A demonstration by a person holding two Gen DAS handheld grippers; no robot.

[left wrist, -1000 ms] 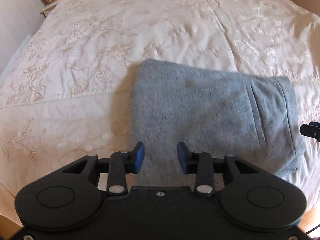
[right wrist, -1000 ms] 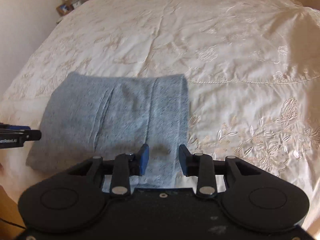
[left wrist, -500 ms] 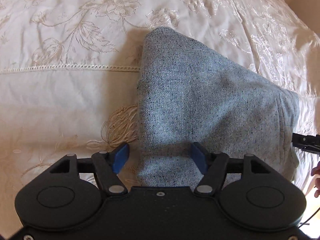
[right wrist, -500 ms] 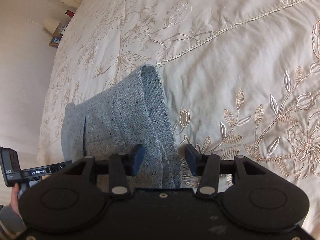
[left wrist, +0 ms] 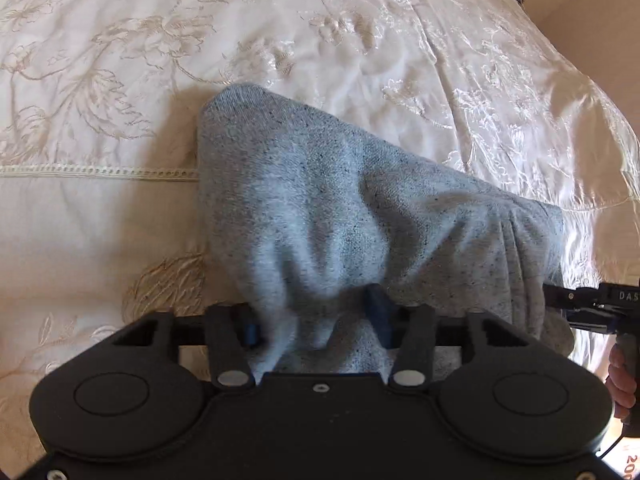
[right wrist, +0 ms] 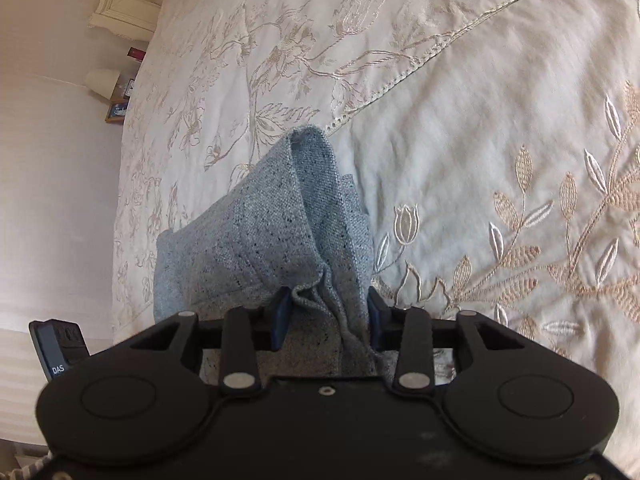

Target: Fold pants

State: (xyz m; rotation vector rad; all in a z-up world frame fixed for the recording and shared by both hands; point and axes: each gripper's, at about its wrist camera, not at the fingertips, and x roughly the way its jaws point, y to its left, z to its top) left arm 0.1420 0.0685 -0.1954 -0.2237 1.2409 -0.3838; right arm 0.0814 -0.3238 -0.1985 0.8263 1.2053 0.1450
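Observation:
The folded grey pants (left wrist: 340, 200) lie on a cream embroidered bedspread (left wrist: 100, 208). My left gripper (left wrist: 314, 320) points steeply down at their near left corner; its jaws are closing and the blue pads pinch a bunched ridge of cloth. My right gripper (right wrist: 329, 316) is at the opposite near corner of the pants (right wrist: 280, 232), jaws closing, with gathered folds and the hem squeezed between its pads. The right gripper's black body (left wrist: 588, 304) and the hand (left wrist: 622, 380) holding it show at the left wrist view's right edge.
Bedspread (right wrist: 480, 140) stretches away on all sides of the pants. A bedside table with a small lamp (right wrist: 102, 80) and a cream headboard (right wrist: 116, 4) stand by the wall at the far left of the right wrist view.
Both grippers came down to the near edge of the pants, opened wide, then narrowed their jaws onto the cloth. The fabric between the pads is now bunched and puckered.

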